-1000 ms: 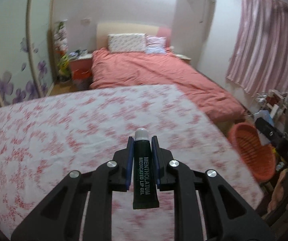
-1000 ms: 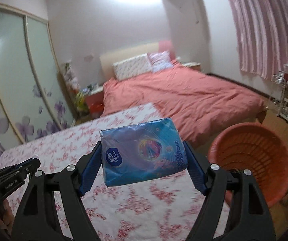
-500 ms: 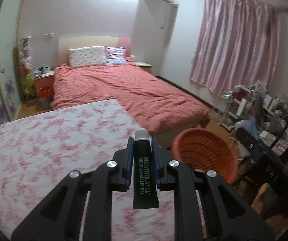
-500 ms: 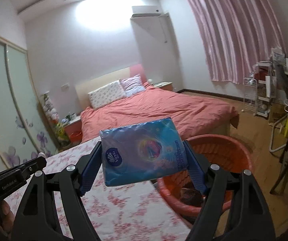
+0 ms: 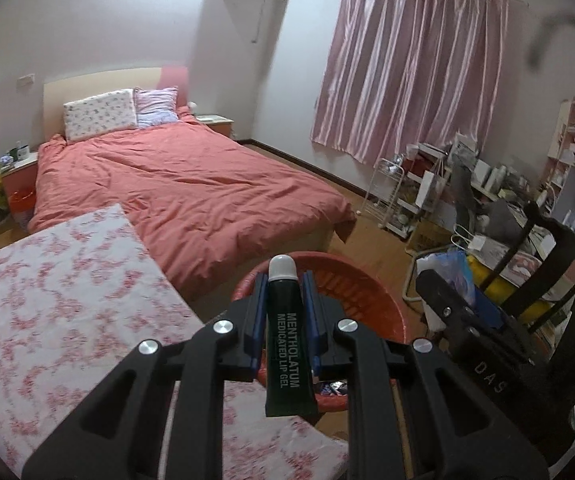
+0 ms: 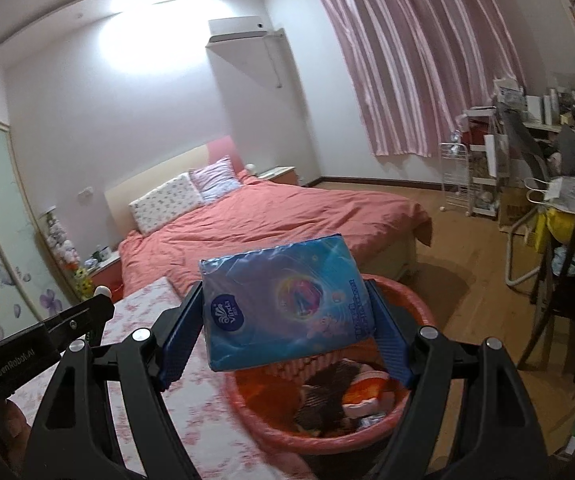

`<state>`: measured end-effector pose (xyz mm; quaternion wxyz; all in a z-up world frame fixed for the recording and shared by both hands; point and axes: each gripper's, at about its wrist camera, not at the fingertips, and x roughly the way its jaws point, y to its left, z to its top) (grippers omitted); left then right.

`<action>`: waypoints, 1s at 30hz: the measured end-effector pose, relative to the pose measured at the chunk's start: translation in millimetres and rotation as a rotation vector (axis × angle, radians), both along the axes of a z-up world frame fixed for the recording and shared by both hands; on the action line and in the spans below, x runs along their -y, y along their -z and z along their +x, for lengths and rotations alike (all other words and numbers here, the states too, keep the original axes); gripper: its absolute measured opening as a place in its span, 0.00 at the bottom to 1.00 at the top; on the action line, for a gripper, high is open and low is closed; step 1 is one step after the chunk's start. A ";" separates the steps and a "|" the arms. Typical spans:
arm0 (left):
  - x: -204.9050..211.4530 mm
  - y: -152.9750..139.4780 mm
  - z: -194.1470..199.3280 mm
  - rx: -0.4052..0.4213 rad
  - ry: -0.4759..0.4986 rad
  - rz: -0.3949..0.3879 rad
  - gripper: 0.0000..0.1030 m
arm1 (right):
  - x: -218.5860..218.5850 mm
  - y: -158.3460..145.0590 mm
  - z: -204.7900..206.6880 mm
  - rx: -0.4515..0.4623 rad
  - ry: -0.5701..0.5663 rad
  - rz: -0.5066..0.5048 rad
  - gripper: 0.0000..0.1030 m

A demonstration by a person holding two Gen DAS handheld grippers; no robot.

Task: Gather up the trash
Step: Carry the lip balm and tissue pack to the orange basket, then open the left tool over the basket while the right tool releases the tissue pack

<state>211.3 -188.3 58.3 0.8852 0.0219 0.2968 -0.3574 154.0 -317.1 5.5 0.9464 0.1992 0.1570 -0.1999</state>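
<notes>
Tube (image 5: 287, 344) of lip gel pinched in left gripper (image 5: 284, 320), white cap forward, held over near rim of basket (image 5: 371, 300). Right gripper (image 6: 287, 320) clamps blue tissue pack (image 6: 283, 304) between blue pads — pack tilted, hanging above basket (image 6: 271, 432) beside floral table (image 6: 207, 400). Basket holds dark and orange scraps (image 6: 339, 396). Bed (image 6: 279, 216) behind, well apart; curtain (image 5: 411, 68) on far wall.
</notes>
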 end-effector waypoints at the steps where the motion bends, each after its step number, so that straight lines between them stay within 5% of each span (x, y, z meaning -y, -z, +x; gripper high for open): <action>1: 2.4 1.7 -0.5 -0.001 0.003 0.005 0.17 | 1.5 1.3 -0.7 -0.004 0.007 0.004 0.75; 19: 50.4 34.0 14.3 -0.063 0.059 0.048 0.17 | 44.0 11.2 -5.2 -0.015 0.032 0.091 0.75; 30: 82.4 76.0 46.0 -0.147 0.054 0.098 0.21 | 87.8 32.2 24.3 -0.006 -0.055 0.265 0.77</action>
